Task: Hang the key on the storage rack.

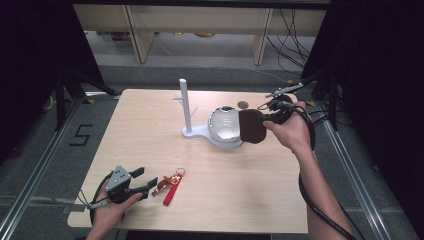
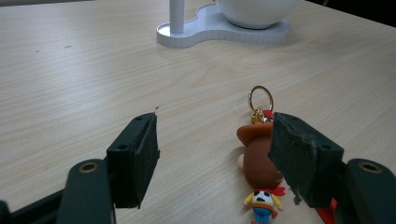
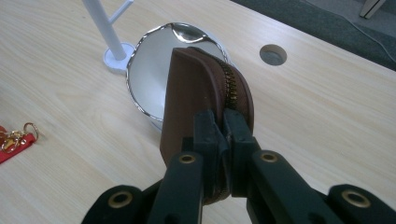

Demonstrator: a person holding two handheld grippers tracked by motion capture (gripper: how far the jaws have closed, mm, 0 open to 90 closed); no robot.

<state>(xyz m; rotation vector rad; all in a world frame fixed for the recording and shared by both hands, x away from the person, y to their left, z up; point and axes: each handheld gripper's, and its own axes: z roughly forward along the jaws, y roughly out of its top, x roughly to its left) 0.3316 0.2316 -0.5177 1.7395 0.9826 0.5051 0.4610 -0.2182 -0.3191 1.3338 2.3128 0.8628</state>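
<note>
Up close, the left gripper view reveals what the high view blurs: the keychain (image 2: 261, 182) is a small cowboy figure with a brown hat, a gold ring at its top and a red strap, lying flat on the table (image 2: 70, 70) at the lower right of that frame, partly behind one black jaw. Its long axis runs from the ring, toward the upper middle of the frame, down to the figure's feet at the bottom edge. The left gripper (image 2: 215, 158) has its jaws spread wide, nothing between them. From the high view the same keychain (image 1: 170, 184) sits in the lower left of the frame, just beside the left gripper (image 1: 145, 182), whose hand rests low on the table with the jaws aimed to the right. The right gripper view shows a zipper along the edge of the brown pouch (image 3: 201, 88), a detail too small to tell from above; the right gripper (image 3: 223, 126) is clamped on that pouch, holding it on edge over the shiny bowl (image 3: 149, 70) of the white stand (image 3: 112, 51). In the high view the right gripper (image 1: 267, 119) reaches leftward from the right of centre, forearm slanting up from the lower right corner.
</note>
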